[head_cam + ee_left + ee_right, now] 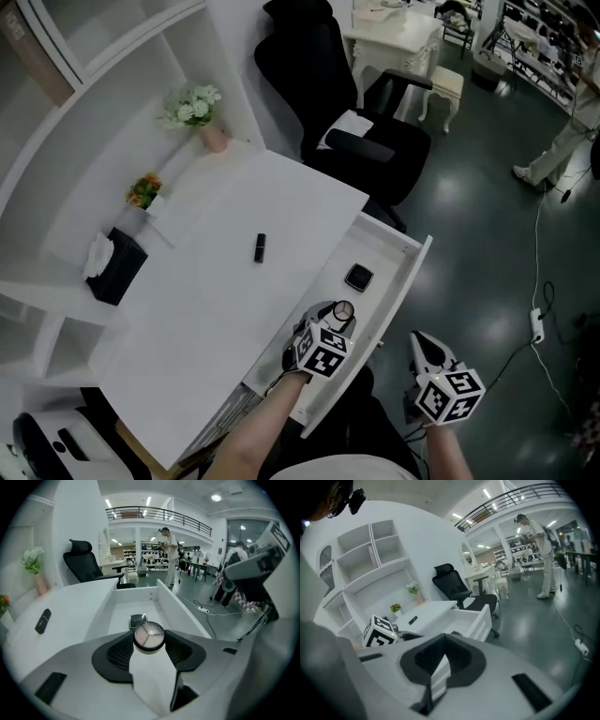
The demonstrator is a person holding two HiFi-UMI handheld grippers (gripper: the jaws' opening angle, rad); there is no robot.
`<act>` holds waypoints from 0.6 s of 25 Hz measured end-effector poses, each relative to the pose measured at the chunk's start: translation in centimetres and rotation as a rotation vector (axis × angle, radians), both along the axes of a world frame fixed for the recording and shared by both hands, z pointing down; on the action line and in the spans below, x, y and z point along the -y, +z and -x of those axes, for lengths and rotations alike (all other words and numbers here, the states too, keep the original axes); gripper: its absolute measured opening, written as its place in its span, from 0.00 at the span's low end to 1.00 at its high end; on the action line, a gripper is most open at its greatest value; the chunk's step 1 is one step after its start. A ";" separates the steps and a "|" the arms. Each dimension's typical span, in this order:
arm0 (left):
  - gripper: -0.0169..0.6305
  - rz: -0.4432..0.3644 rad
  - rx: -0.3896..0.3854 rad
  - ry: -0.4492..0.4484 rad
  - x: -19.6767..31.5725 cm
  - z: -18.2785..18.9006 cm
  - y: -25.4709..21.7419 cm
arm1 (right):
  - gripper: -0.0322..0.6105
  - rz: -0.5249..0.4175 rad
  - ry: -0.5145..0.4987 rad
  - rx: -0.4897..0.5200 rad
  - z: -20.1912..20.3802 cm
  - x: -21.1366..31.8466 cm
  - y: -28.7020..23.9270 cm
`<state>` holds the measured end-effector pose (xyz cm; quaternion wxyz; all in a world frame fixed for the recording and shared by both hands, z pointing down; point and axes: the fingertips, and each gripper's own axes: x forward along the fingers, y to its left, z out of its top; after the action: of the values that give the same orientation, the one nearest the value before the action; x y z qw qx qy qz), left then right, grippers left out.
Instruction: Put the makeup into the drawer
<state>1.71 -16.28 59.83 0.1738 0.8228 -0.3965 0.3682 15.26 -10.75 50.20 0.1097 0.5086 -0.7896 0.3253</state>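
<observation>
1. Currently the left gripper is clamped on a round, clear-lidded makeup compact, held over the open white drawer.
2. Inside that drawer lies a dark square compact, just beyond the held one.
3. A small black tube rests on the white desk top.
4. The right gripper hangs beside the drawer front, over the dark floor, with its jaws together and nothing between them.
</observation>
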 end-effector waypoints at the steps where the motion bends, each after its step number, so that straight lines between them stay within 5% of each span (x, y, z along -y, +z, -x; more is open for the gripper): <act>1: 0.36 0.009 0.007 -0.002 0.2 -0.2 0.7 | 0.05 0.005 0.010 0.000 -0.6 -0.1 0.2; 15: 0.36 0.132 0.081 -0.097 2.8 0.0 9.0 | 0.05 0.087 0.059 0.002 -5.5 -0.2 3.4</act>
<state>1.71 -19.11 68.87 0.2290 0.7738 -0.4173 0.4179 20.77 -10.52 53.57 0.1212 0.5259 -0.7597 0.3628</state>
